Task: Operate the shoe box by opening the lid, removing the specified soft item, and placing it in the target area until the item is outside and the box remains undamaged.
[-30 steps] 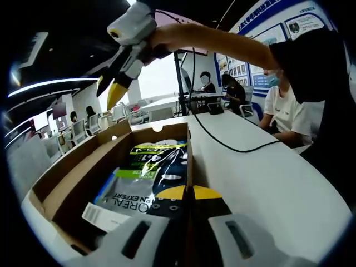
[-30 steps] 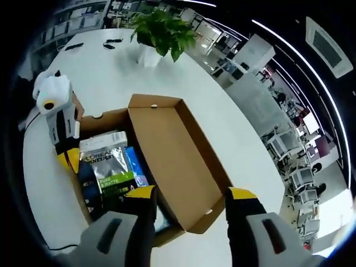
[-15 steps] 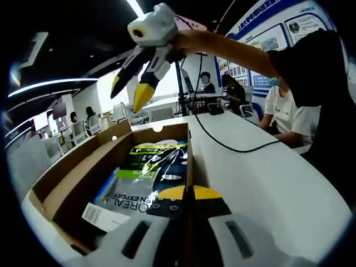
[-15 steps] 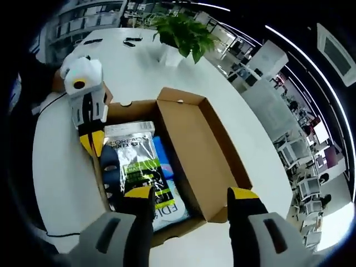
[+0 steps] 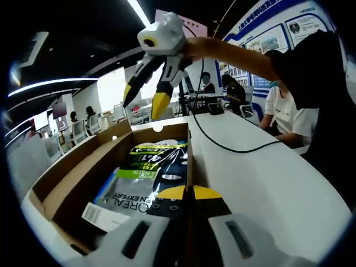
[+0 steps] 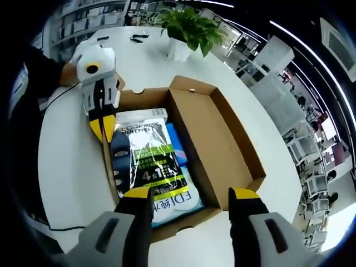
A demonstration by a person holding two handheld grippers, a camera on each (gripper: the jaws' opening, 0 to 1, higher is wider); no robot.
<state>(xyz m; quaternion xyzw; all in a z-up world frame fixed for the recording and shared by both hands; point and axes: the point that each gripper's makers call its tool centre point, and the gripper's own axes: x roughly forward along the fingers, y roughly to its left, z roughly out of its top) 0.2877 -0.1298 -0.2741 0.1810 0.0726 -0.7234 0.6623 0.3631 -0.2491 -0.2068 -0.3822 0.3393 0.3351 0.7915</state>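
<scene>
The cardboard shoe box (image 6: 239, 150) lies open on the white table, its lid (image 6: 217, 139) folded flat beside it. Inside are a silver, black and green L'Oreal packet (image 6: 150, 161), a dark cloth piece with white marks (image 6: 118, 158) along one wall, and something blue (image 6: 177, 142). In the left gripper view the packet (image 5: 136, 181) and the dark cloth (image 5: 169, 169) lie just ahead. My left gripper (image 5: 189, 193) is shut on the box's side wall (image 5: 189, 156); it also appears as the left gripper (image 6: 103, 130) at the box's corner. My right gripper (image 6: 192, 194) is open, and that same right gripper (image 5: 144, 100) hangs high over the box.
A potted plant (image 6: 192, 30) stands on the table (image 6: 69, 167) beyond the box, with small dark items (image 6: 136, 38) near it. A black cable (image 5: 233, 146) runs across the table beside the box. A person (image 5: 286, 108) sits at the table's far side.
The right gripper has swung over the box, still open; in its view the box now sits centred under its jaws. The left gripper has kept its hold on the wall.
</scene>
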